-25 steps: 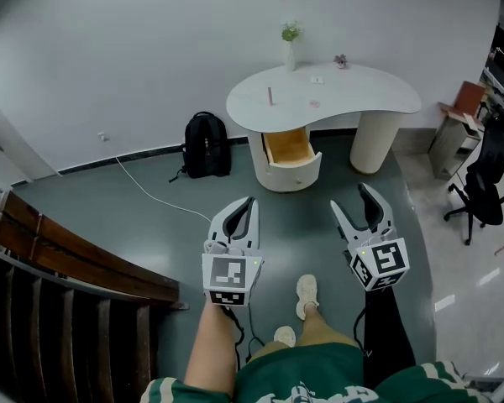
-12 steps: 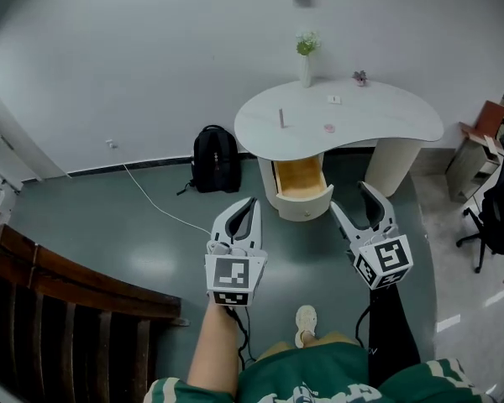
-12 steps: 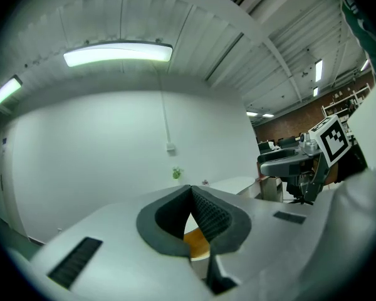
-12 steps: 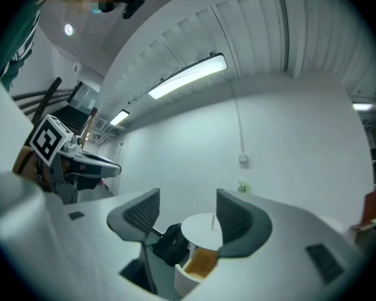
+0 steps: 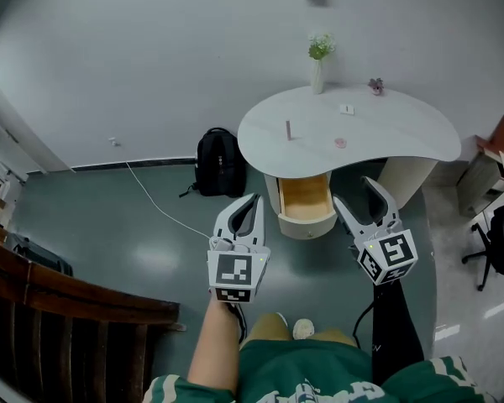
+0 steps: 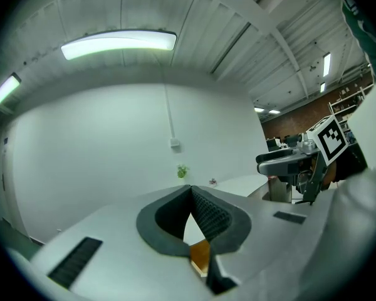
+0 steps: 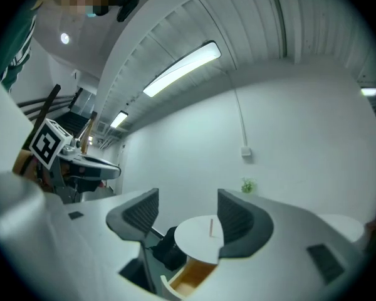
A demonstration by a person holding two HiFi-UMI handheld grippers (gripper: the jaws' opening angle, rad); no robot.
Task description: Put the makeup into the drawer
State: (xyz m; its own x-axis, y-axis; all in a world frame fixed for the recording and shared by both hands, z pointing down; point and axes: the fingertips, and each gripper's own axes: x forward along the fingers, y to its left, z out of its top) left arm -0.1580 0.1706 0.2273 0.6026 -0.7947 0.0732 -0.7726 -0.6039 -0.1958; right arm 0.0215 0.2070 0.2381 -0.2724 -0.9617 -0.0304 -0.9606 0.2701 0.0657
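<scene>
Head view: left tongs (image 5: 250, 200) pinched together and empty, right tongs (image 5: 354, 191) just opening wider with nothing between, both facing the counter (image 5: 386, 133) and its open drawer (image 5: 305, 201).

A white curved table (image 5: 403, 137) stands against the wall (image 5: 151, 57), its open wooden drawer (image 5: 306, 201) beneath; a black backpack (image 5: 220, 162) sits left.

Left tool (image 5: 250, 201) together, right tool (image 5: 354, 194) apart.
</scene>
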